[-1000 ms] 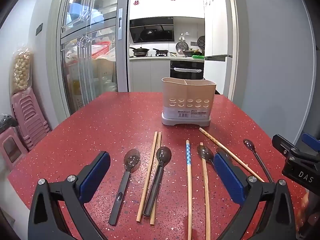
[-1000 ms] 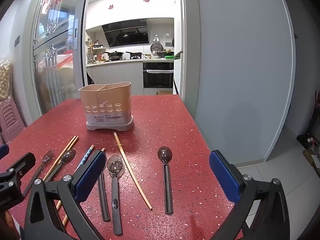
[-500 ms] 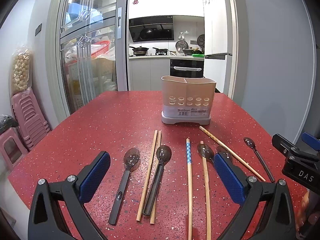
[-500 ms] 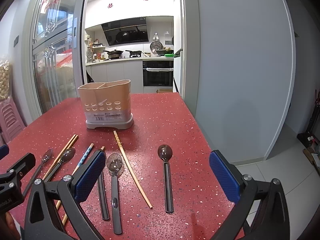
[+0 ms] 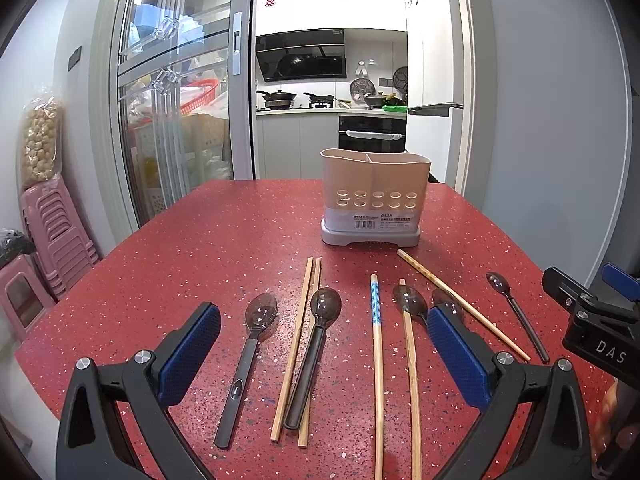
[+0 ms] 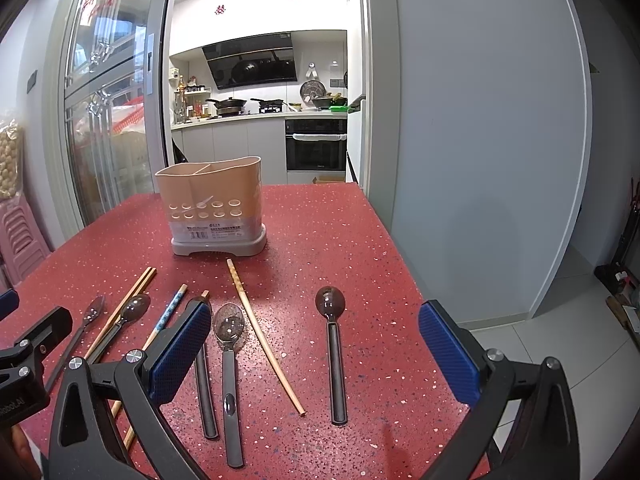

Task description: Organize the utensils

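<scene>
A beige two-compartment utensil holder (image 5: 375,198) (image 6: 213,210) stands upright on the red speckled table (image 5: 208,256). In front of it lie several dark spoons and wooden chopsticks in a row. In the left wrist view a pair of chopsticks (image 5: 298,340), a dark spoon (image 5: 316,354) and a blue-patterned chopstick (image 5: 375,340) lie between the fingers of my left gripper (image 5: 324,344), which is open and empty above them. My right gripper (image 6: 316,348) is open too, above a dark spoon (image 6: 334,344) and a lone chopstick (image 6: 264,336).
The table's right edge (image 6: 404,272) drops to a tiled floor beside a grey wall. Stacked pink stools (image 5: 52,232) stand left of the table. A glass sliding door (image 5: 176,120) and a kitchen lie beyond the far edge.
Both views have shifted very slightly; the holder sits a little higher in the frames. No utensil has moved and both grippers stay open.
</scene>
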A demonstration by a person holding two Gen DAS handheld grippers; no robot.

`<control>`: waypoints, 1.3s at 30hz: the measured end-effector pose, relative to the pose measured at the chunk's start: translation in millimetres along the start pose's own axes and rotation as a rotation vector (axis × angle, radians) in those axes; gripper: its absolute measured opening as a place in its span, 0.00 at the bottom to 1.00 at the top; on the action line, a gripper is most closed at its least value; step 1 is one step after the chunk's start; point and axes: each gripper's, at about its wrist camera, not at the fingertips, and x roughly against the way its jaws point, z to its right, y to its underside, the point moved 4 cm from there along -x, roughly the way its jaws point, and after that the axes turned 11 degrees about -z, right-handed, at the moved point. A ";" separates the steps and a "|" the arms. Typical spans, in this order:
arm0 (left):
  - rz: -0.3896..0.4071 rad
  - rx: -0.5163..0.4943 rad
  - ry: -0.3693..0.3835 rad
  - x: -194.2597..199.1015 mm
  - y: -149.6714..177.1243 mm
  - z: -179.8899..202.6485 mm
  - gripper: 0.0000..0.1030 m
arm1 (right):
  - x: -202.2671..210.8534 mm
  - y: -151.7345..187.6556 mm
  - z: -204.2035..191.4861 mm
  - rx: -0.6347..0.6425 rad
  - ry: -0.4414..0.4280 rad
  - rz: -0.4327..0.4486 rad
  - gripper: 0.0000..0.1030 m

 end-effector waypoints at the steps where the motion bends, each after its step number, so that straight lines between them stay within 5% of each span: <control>1: 0.001 0.000 0.000 -0.3 0.0 -0.1 1.00 | 0.0 -0.2 0.1 0.000 0.000 0.000 1.00; 14: -0.068 -0.017 -0.010 -1.8 1.4 0.4 1.00 | -1.2 0.7 -0.3 0.001 -0.001 -0.003 1.00; 39: -0.025 -0.020 -0.005 -1.0 0.1 1.3 1.00 | -0.6 1.5 0.4 -0.001 -0.001 -0.006 1.00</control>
